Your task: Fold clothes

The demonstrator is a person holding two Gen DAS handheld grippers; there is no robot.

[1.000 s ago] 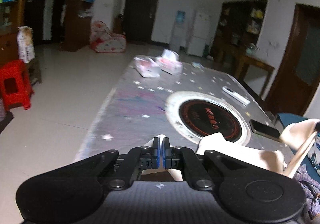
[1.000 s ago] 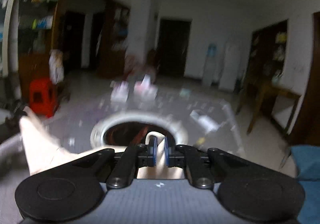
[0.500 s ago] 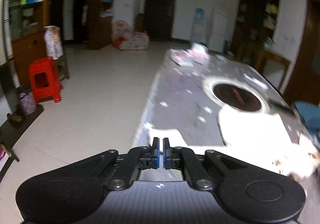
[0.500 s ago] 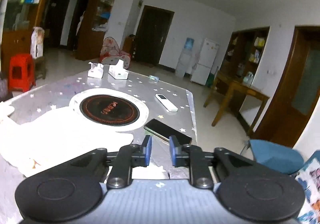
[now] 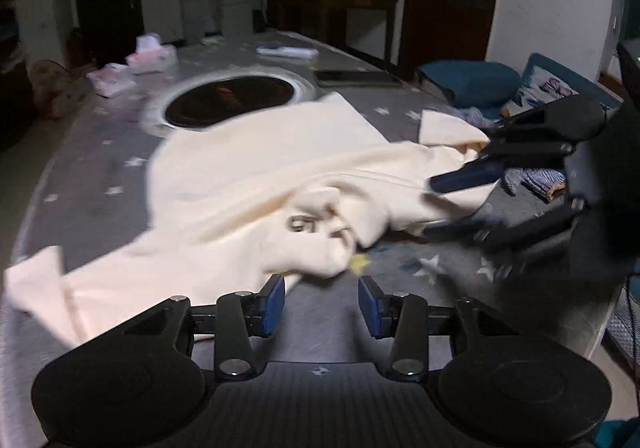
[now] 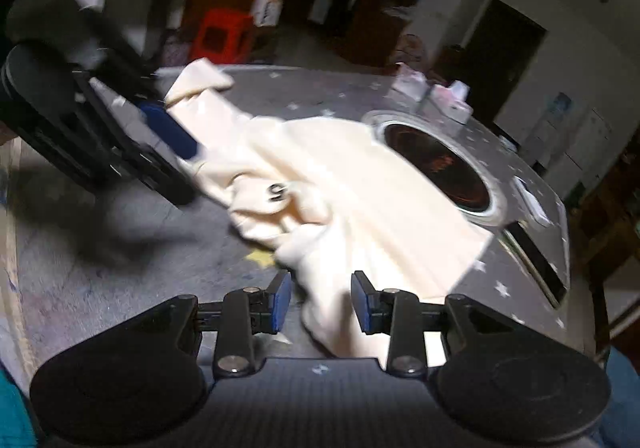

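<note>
on the grey table (image 5: 100, 176) | cream shirt (image 5: 256, 176) lies crumpled | left gripper (image 5: 321, 304) wide, holding nothing | right gripper (image 6: 318, 302) wide around a shirt fold

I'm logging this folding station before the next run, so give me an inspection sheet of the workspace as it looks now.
Surface: grey star-patterned table with a round inset burner.
Job's things: cream garment lies crumpled and unfolded, partly over the burner's rim.
Clutter: tissue packs, remote, phone.
Grippers: left tongs open at the garment's near edge; right tongs open, cloth between the fingers.
Cables: nothing seen for certain.
Surroundings: red stool, blue cushion, dark doors.
</note>
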